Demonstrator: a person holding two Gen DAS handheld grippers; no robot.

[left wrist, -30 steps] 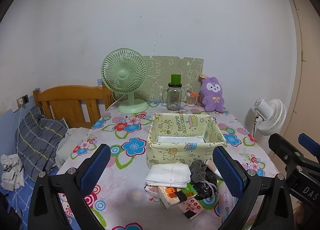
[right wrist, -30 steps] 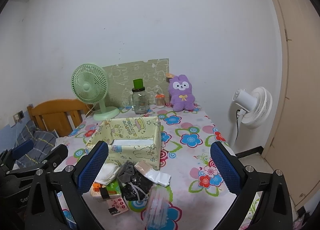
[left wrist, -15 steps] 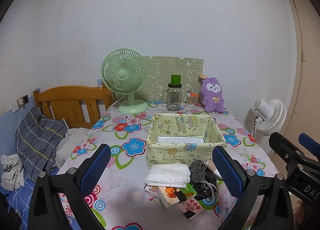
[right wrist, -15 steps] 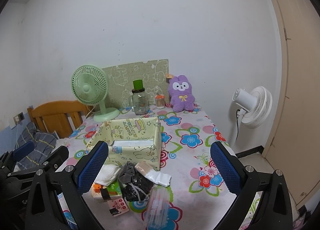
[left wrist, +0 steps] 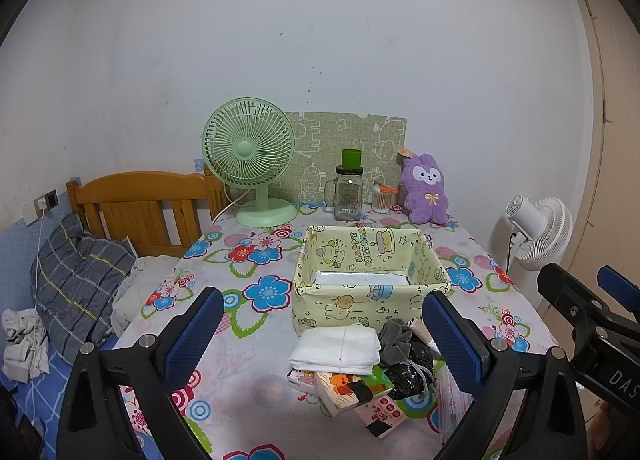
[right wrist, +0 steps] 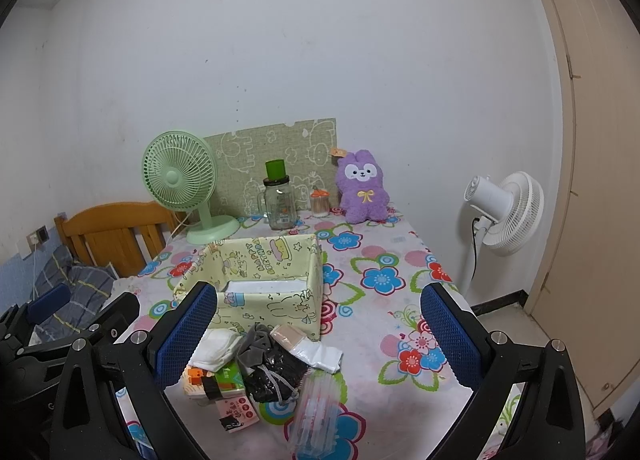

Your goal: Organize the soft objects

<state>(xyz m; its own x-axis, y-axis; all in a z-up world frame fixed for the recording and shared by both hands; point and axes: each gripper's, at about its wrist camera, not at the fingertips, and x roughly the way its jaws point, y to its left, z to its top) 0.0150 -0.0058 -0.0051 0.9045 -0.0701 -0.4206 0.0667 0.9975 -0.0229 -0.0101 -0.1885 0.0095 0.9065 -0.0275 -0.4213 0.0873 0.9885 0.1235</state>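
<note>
A yellow fabric storage box [left wrist: 370, 280] [right wrist: 262, 280] stands mid-table on the flowered cloth. In front of it lies a pile: a folded white cloth [left wrist: 336, 346] [right wrist: 214, 346], a grey velvet piece [left wrist: 396, 340] [right wrist: 254, 342], a black drawstring pouch [left wrist: 412, 374] [right wrist: 274, 374], printed packets [left wrist: 348, 384] [right wrist: 212, 380] and a clear plastic pack [right wrist: 314, 412]. My left gripper [left wrist: 322, 340] hovers open above the near table edge, the pile between its blue pads. My right gripper [right wrist: 316, 340] is open too, over the pile's right side. A purple plush rabbit [left wrist: 425, 188] [right wrist: 363, 187] sits at the back.
At the back stand a green desk fan [left wrist: 250, 159] [right wrist: 180, 187], a glass jar with green lid [left wrist: 349, 189] [right wrist: 279, 201] and a small cotton-swab jar [right wrist: 320, 203]. A white floor fan [right wrist: 502, 215] stands right of the table. A wooden headboard [left wrist: 144, 207] and bedding are left.
Both views have shifted very slightly; the right gripper's view has tipped a little lower toward the pile. Nothing on the table has moved.
</note>
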